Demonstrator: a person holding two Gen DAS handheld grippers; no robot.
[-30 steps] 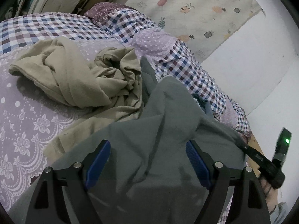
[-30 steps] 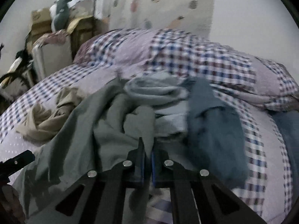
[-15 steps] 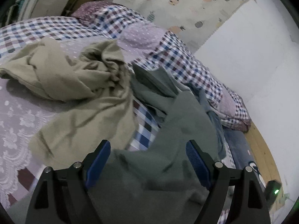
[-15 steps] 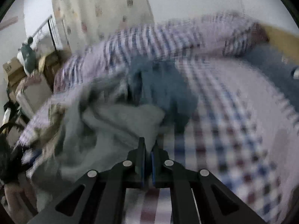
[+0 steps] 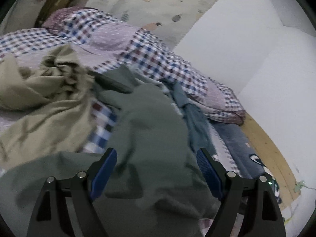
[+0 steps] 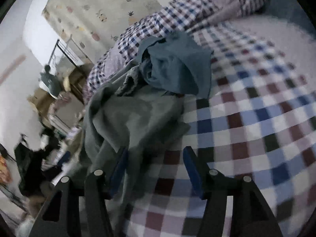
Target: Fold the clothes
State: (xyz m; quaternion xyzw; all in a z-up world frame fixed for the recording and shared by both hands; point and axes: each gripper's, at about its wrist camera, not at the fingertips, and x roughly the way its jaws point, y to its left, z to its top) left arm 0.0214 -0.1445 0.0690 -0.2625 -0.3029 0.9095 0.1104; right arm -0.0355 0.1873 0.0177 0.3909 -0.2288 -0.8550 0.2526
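Both wrist views close above the bed (image 5: 150, 63), angled down, sharing the grey garment (image 5: 150, 122).

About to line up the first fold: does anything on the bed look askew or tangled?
Yes. The grey-green garment lies crumpled, not flat, running under the teal-blue garment at its far end. A rumpled beige garment lies heaped beside it. The right gripper is opening, nothing between its jaws.

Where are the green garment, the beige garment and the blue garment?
Green garment (image 5: 150, 118): left wrist view, its broad middle.
Beige garment (image 5: 49, 106): left wrist view, its spread lower part.
Blue garment (image 6: 177, 67): right wrist view, its bunched middle.
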